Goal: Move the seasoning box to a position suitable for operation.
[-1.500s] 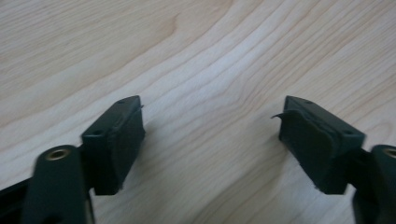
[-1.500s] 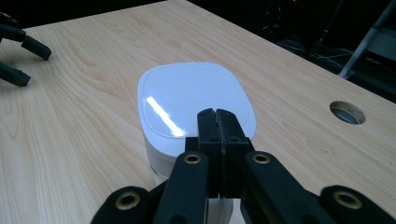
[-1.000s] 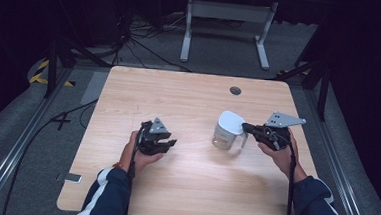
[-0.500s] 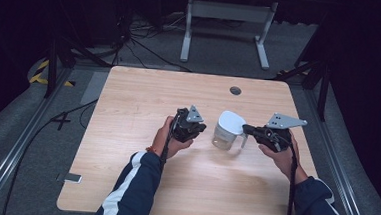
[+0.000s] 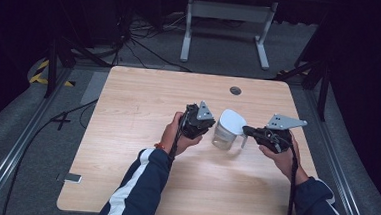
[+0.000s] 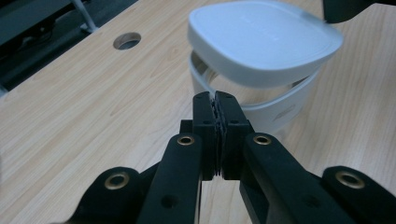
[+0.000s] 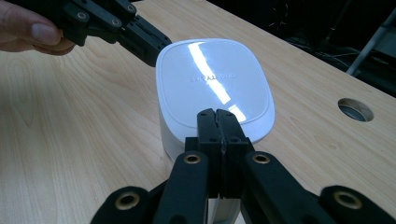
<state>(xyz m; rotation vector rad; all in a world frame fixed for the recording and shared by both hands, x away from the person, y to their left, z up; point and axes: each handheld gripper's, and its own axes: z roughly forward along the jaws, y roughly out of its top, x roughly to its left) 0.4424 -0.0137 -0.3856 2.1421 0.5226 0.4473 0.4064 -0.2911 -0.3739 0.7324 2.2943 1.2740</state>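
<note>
Left gripper [image 5: 208, 128]: jaws clenched together, nothing between them. Right gripper [image 5: 247, 129]: jaws likewise pressed shut, gripping nothing. Clear container [image 5: 224, 135] with white lid [image 5: 231, 121] standing upright on wooden table [image 5: 128, 108], between both grippers, just ahead of each set of tips. Contact with container undeterminable.

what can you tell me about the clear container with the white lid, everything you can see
The container is a clear, plastic-looking tub with rounded corners, standing upright on the wooden table right of centre. Its white lid is a glossy rounded square with faint raised lettering, too blurred to read. In the left gripper view the lid appears to sit tilted, with a gap above the rim. The left gripper and right gripper, jaws closed, flank it; whether either touches it is unclear. Contents are not discernible.
</note>
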